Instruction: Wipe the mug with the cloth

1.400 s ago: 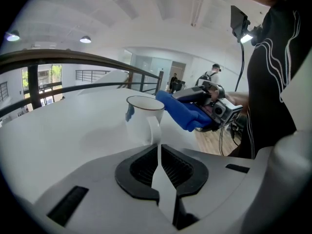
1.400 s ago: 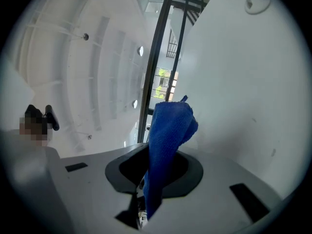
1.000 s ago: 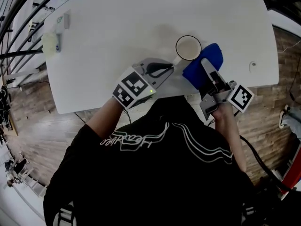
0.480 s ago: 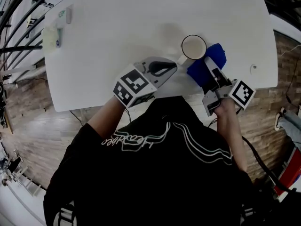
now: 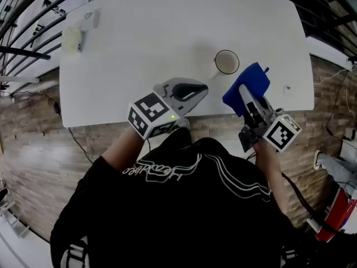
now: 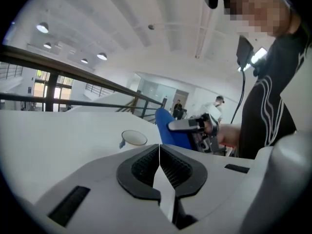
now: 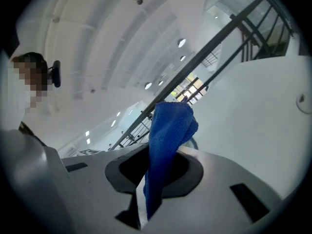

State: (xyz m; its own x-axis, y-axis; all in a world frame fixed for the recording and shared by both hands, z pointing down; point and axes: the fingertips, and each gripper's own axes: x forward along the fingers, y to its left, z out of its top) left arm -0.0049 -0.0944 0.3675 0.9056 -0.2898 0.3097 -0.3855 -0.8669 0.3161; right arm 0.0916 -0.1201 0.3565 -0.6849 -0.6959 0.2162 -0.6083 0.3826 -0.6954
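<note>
A white mug (image 5: 226, 62) stands upright on the white table (image 5: 167, 32), its handle toward the near left. My right gripper (image 5: 244, 92) is shut on a blue cloth (image 5: 249, 82), held just right of and nearer than the mug. In the right gripper view the cloth (image 7: 168, 135) stands up from between the jaws of the right gripper (image 7: 158, 152) and hides the mug. My left gripper (image 5: 203, 88) is shut and empty, its tip a little short of the mug handle. The left gripper view shows the left gripper (image 6: 159, 147), the mug (image 6: 132, 139) and the cloth (image 6: 165, 126).
A pale yellow-green item (image 5: 71, 38) and a small object (image 5: 92, 20) lie at the table's far left corner. A small round mark (image 5: 287, 88) sits near the right edge. Both grippers are over the table's near edge. Dark railings (image 5: 22, 15) run along the left.
Both grippers have drawn back slightly from the mug; the cloth, pressed against the mug's right side before, now sits a little apart. The head camera has shifted, so the table looks farther.
</note>
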